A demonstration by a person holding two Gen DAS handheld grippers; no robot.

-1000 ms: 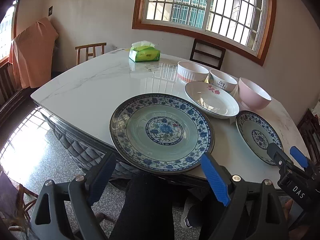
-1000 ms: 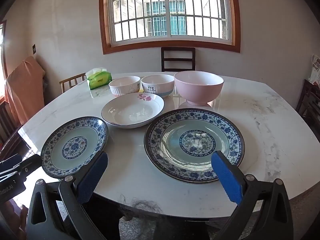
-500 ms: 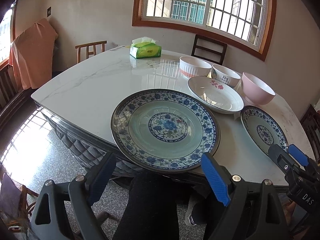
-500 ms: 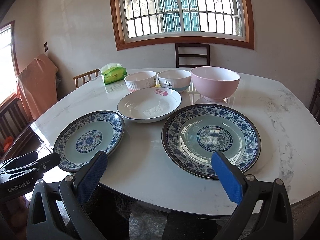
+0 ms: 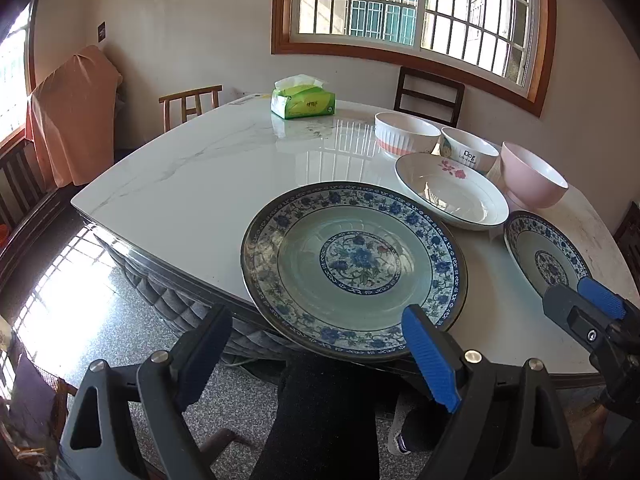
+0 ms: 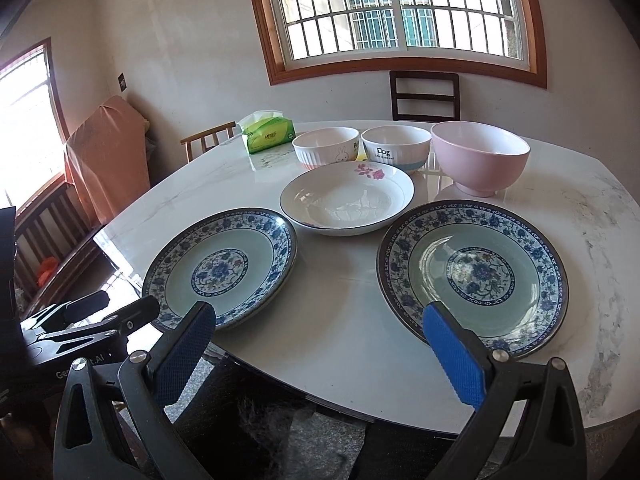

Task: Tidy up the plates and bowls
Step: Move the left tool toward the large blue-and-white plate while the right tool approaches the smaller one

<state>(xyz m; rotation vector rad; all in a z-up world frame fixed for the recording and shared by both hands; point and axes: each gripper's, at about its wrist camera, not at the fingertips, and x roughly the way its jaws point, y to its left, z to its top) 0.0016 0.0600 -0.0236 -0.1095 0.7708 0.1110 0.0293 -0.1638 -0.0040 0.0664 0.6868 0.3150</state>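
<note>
Sunlit from the barred window, the marble table (image 6: 340, 340) carries two blue-patterned plates (image 5: 354, 268) (image 6: 474, 276) on either side of the white dish (image 6: 347, 200), with three bowls (image 6: 480, 158) lined up just behind it. I judge the plates stiff, glazed, slippery and breakable, best pinched at the near rim where the left one overhangs the table edge. My left tongs (image 5: 320, 344) and right tongs (image 6: 320, 344) are spread wide, holding nothing and touching nothing.
</note>
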